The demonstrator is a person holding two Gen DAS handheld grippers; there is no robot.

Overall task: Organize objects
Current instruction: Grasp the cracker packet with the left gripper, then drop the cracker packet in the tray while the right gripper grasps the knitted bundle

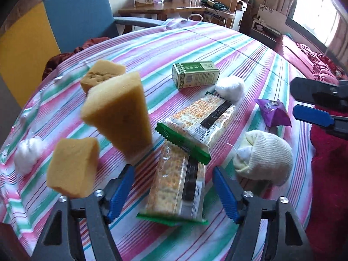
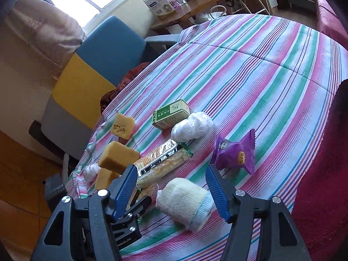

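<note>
We look along both grippers onto a striped cloth strewn with small goods.

Left gripper: its jaws stand spread, and between them lies the near cracker packet, lengthwise along the gap. We see clear cloth on either side of the packet, so neither blue finger presses it. A second cracker packet lies just beyond the fingertips, its green end overlapping the near one. Outside the left finger stand three yellow sponge blocks, the tallest close to that fingertip. A cotton ball lies farther out on that side. Outside the right finger sits a cream rolled sock. Well ahead of the jaws lie a green box, a white wad and a purple sachet.

Right gripper: its jaws are likewise spread and pinch nothing. The rolled sock rests on the cloth below and between the two fingers, apart from both. The purple sachet stands just beyond the right fingertip; the cracker packets run out from behind the left fingertip. The left gripper's dark body shows low beside the right gripper's left finger.
</note>
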